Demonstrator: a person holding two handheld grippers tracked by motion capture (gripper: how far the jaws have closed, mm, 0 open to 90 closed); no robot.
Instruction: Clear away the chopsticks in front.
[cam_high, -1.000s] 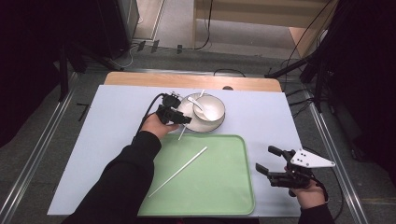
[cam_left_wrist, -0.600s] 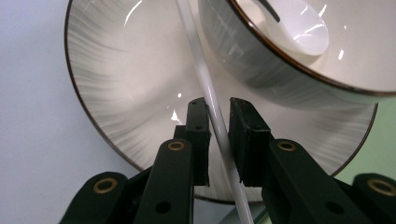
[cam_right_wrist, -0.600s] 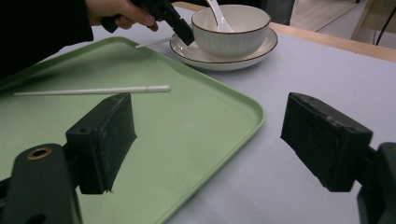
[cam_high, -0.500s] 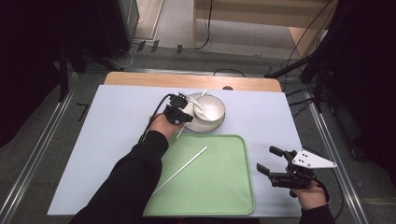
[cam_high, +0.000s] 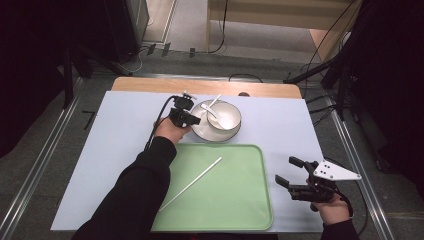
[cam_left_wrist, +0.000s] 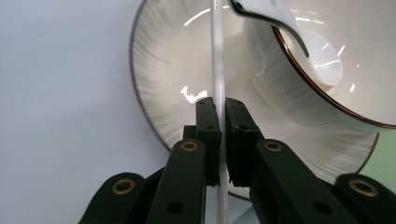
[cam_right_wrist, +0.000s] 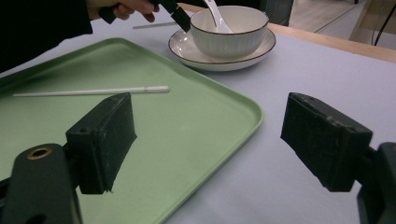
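High view: left hand-held gripper has closed in on the plate's left rim since a second ago, right hand-held gripper idle, spread; left gripper view: jaws pinch a white chopstick over the plate, likely tray-bound; right gripper view: second chopstick lies on the green tray.

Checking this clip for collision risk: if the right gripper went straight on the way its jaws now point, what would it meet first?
Probably the green tray: the open right gripper looks along its near corner. Beyond stand the plate and bowl; depth is unclear.
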